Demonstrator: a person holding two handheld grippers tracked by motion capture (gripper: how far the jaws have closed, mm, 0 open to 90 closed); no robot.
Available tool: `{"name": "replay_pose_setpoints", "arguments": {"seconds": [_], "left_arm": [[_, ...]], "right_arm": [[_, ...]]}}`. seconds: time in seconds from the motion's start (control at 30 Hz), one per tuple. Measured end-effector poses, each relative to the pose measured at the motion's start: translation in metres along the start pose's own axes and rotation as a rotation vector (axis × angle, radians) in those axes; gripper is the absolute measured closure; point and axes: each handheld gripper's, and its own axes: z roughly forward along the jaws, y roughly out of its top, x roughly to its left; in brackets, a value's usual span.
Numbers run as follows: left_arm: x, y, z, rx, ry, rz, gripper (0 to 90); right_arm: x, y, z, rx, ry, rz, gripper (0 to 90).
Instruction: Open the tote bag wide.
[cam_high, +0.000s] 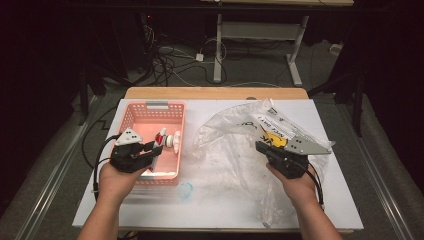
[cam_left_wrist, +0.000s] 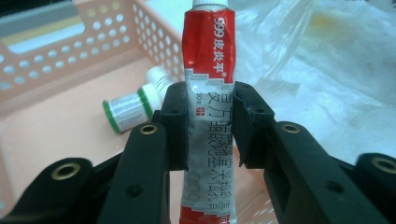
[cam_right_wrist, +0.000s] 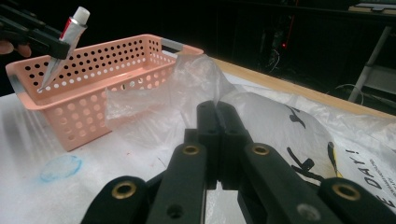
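Ointment tube (cam_left_wrist: 208, 93): clamped mid-body by left hand-held gripper (cam_high: 150, 148) above pink basket (cam_high: 131, 112). Right hand-held gripper (cam_high: 263, 148): pinching plastic bag (cam_high: 225, 135). Advice: lower before releasing.

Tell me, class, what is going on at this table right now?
A person works with a gripper in each hand. The left gripper is shut on a red and silver tube and holds it over the pink basket, where a green-ended spool lies. The right gripper is shut, seemingly pinching the clear plastic bag spread over the right half of the table. The tube is between basket and bag; which way it is going cannot be told.
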Motion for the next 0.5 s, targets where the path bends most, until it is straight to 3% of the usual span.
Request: {"name": "replay_pose_setpoints", "arguments": {"seconds": [0.23, 0.5], "left_arm": [[-0.016, 0.015, -0.002, -0.026, -0.034, 0.031, 67.4], [-0.035, 0.024, 0.006, -0.032, -0.074, 0.063, 67.4]], "right_arm": [[0.000, 0.002, -0.001, -0.006, 0.001, 0.003, 90.0], [0.000, 0.003, -0.002, -0.013, 0.001, 0.004, 90.0]]}}
